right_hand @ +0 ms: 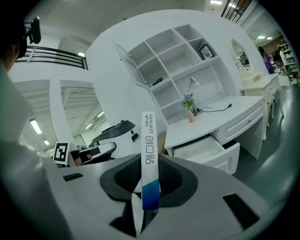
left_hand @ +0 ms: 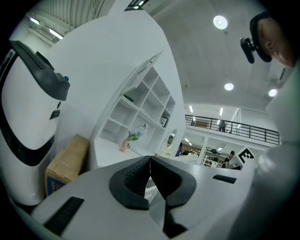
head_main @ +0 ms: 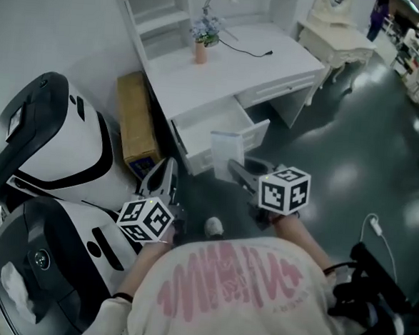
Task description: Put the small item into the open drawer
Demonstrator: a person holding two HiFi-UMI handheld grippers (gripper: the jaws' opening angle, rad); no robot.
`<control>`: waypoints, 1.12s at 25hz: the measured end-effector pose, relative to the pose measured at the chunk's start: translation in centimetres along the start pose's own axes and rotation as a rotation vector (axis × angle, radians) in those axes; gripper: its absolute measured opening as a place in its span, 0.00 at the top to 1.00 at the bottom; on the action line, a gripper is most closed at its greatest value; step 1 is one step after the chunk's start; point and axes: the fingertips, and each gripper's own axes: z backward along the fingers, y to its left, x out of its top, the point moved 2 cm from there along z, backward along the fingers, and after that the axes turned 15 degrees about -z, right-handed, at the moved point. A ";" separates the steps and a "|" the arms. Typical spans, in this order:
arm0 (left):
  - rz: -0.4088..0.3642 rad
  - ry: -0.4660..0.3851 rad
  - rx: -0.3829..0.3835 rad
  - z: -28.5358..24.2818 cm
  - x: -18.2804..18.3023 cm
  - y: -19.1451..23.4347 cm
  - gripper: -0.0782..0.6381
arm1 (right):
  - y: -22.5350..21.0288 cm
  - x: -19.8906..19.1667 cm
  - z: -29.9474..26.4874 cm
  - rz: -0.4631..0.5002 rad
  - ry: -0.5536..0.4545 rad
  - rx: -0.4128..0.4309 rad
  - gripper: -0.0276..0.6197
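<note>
The small item is a thin white box with a blue end (right_hand: 148, 154). It stands upright between the pads of my right gripper (right_hand: 149, 164), which is shut on it. From the head view the box (head_main: 228, 151) sticks out ahead of the right gripper (head_main: 236, 171), just short of the open drawer (head_main: 214, 126) of the white desk (head_main: 238, 65). The drawer (right_hand: 202, 147) looks empty and lies ahead to the right. My left gripper (head_main: 163, 178) is off to the left, and its jaws (left_hand: 150, 161) are shut with nothing in them.
A pink vase of flowers (head_main: 203, 39) and a lamp with a black cable stand on the desk. A cardboard box (head_main: 137, 121) leans at the desk's left side. Large white and black machines (head_main: 54, 141) fill the left. A white shelf unit (right_hand: 173, 61) rises behind the desk.
</note>
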 end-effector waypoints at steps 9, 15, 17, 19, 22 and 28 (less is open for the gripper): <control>-0.026 -0.028 0.022 -8.9 3.8 7.8 0.85 | -1.7 7.6 -9.5 0.152 0.055 -0.008 0.80; 0.015 0.122 -0.031 -13.1 0.5 10.9 0.85 | -4.6 8.9 -14.8 0.153 0.174 -0.055 0.80; 0.022 0.148 -0.036 -13.9 -0.7 11.7 0.85 | -5.9 9.0 -16.0 0.156 0.203 -0.083 0.80; 0.031 0.162 -0.042 -14.5 -1.7 12.3 0.85 | -7.0 8.9 -17.1 0.153 0.229 -0.100 0.80; 0.051 0.174 -0.045 -15.0 -3.0 12.8 0.85 | -8.5 8.5 -18.6 0.155 0.274 -0.116 0.80; 0.064 0.189 -0.028 -15.3 -4.8 13.5 0.85 | -10.5 7.1 -21.7 0.217 0.400 -0.110 0.80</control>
